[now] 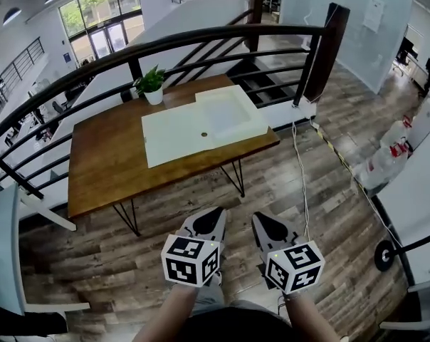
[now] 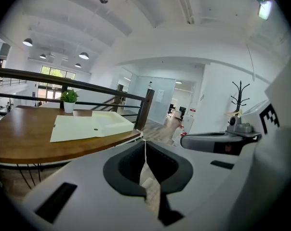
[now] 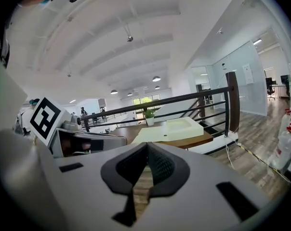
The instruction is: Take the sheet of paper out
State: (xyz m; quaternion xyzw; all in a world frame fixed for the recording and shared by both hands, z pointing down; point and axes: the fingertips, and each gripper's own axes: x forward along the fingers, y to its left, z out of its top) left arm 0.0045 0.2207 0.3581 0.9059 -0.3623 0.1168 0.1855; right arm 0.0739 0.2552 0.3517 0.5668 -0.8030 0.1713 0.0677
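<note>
In the head view, a wooden table [image 1: 101, 162] stands in front of a black railing [image 1: 201, 38]. A small plant in a white pot [image 1: 152, 84] is at the far edge of the table. In the middle of the table lies a pale flat case [image 1: 176, 137]. Its left part is flat and its right part is raised like a shallow tray. I cannot tell the sheet of paper apart from this pale case. The left gripper [image 1: 208, 219] and the right gripper [image 1: 266, 225] are low in the view, side by side over the wooden floor [image 1: 329, 184], well apart from the table.

In the left gripper view, the jaws of the left gripper [image 2: 145, 143] are closed. Their tips meet and nothing is between them. The table with the pale case [image 2: 83, 126] is ahead to the left, and the plant [image 2: 68, 100] stands behind the case. The right gripper [image 2: 218, 141] shows at the right side.

In the right gripper view, the jaws of the right gripper [image 3: 146, 146] are also closed on nothing. The pale case [image 3: 169, 129] lies on the table straight ahead, beyond the jaw tips, with the plant [image 3: 149, 115] behind it. The left gripper [image 3: 83, 141] shows at the left side.
</note>
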